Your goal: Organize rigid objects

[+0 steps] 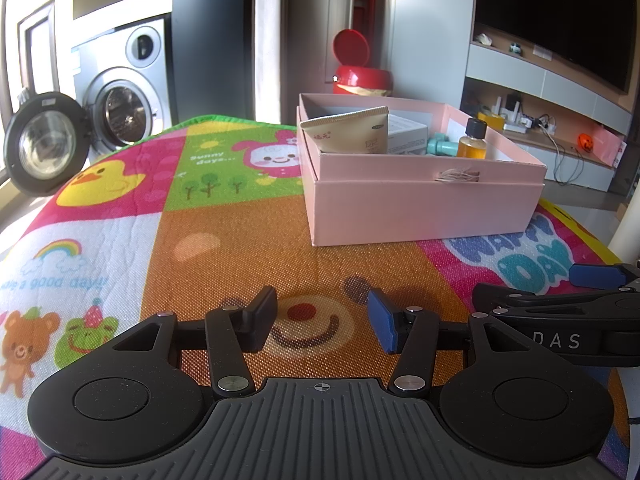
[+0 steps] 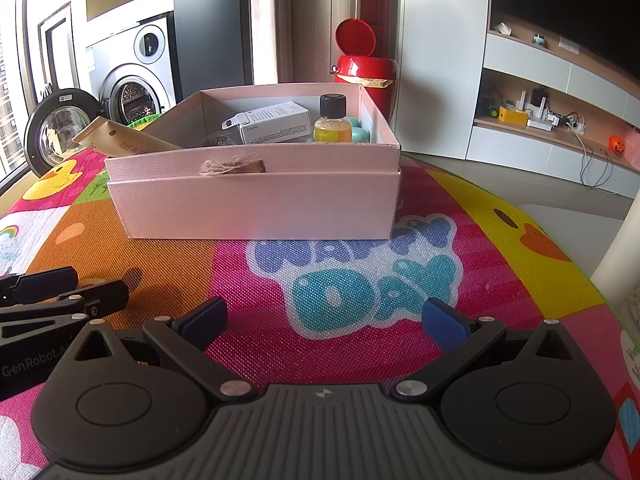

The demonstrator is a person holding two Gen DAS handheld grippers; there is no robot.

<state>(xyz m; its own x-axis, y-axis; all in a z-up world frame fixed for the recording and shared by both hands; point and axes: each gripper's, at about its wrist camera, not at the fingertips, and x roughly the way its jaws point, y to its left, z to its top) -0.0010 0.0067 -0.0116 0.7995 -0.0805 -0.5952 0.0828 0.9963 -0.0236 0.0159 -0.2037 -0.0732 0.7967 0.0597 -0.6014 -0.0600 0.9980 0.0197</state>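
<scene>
Resting low over a woven, cartoon-printed play mat [image 1: 248, 240], both grippers face a pink cardboard box [image 2: 256, 204] with nothing between their fingers.

Left gripper [image 1: 322, 322] has its jaws parted and empty, one black pad and one blue pad above the mat's orange smiley patch; right gripper [image 2: 324, 320] is spread wider, also empty, over the "HAPPY DAY" lettering. The square, matte box stands ahead of both, well apart from the jaws, with a frayed twine pull [image 2: 230, 166] on its front wall. Inside it a tan squeeze tube [image 1: 350, 130] leans over the left rim, a white printed carton [image 2: 276, 122] lies flat, a small amber glass bottle [image 2: 333, 120] with a black cap stands upright, and a rounded teal piece [image 2: 358, 130] sits just beside the bottle.
</scene>
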